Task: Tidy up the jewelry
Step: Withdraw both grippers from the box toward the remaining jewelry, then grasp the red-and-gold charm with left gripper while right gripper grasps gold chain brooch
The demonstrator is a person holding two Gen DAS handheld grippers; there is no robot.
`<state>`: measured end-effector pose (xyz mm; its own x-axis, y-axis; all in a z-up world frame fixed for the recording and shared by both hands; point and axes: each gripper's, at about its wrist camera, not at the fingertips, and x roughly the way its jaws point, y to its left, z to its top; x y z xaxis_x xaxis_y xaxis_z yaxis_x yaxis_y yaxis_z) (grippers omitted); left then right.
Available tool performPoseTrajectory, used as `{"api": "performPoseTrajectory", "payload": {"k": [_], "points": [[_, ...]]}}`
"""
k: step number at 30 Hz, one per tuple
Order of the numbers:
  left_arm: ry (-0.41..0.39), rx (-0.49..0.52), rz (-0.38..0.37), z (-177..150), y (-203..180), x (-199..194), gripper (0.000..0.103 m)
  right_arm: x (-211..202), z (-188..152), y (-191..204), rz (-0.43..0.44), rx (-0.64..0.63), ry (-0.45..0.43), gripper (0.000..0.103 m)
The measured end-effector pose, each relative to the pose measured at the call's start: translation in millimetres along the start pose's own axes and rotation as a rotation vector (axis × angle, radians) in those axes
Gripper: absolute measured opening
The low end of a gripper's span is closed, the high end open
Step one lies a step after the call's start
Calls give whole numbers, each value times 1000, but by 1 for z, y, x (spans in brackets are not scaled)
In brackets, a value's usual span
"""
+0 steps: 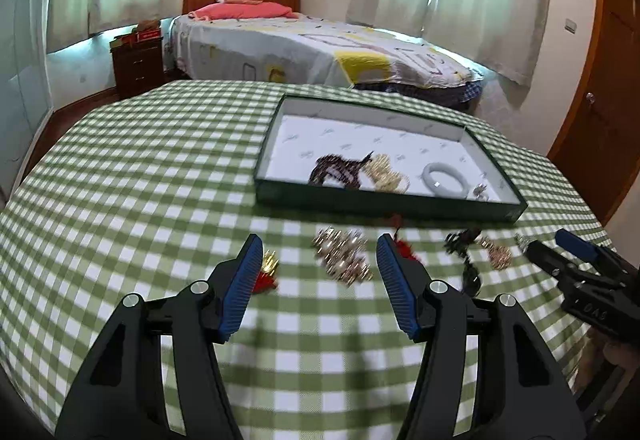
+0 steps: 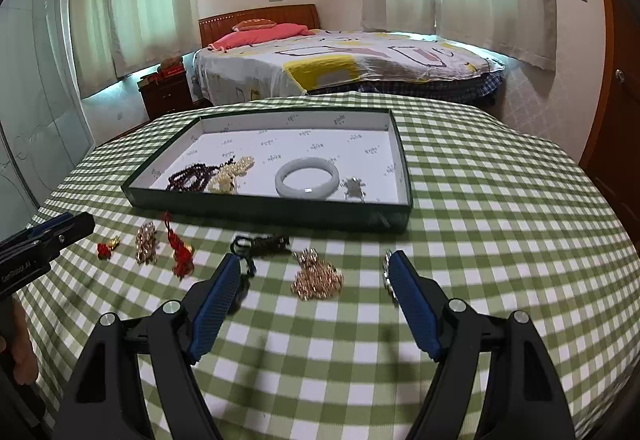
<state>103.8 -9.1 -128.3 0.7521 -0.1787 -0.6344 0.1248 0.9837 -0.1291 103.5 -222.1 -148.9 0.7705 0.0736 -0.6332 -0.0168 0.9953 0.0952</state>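
Gold cluster (image 1: 342,254): loose on the checked cloth (image 1: 160,160), between and just ahead of the left gripper (image 1: 318,252) jaws, untouched.
Left gripper: jaws spread, nothing held.
Right gripper (image 2: 314,272): jaws spread, empty; second gold cluster (image 2: 318,276) lies between its tips.
Tray (image 2: 264,210): beyond both grippers, already holding a pale bangle (image 2: 307,178) and beads.
Risk: the red tassel (image 1: 402,250) touches the left gripper's right finger, so closing could snag it; a loose chain may slip or drag the cloth.
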Motion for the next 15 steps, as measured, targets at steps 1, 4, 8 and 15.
{"api": "performPoseTrajectory", "payload": {"k": [1, 4, 8, 15], "points": [[5, -4, 5, -3, 3, 0, 58, 0, -2, -1, -1, 2, 2, 74], [11, -10, 21, -10, 10, 0, 58, 0, -10, -1, -3, 7, 6, 74], [34, -38, 27, -12, 20, 6, 58, 0, -16, -1, 1, 8, 15, 74], [71, -47, 37, -11, 30, 23, 43, -1, -17, 0, 1, 10, 12, 74]]}}
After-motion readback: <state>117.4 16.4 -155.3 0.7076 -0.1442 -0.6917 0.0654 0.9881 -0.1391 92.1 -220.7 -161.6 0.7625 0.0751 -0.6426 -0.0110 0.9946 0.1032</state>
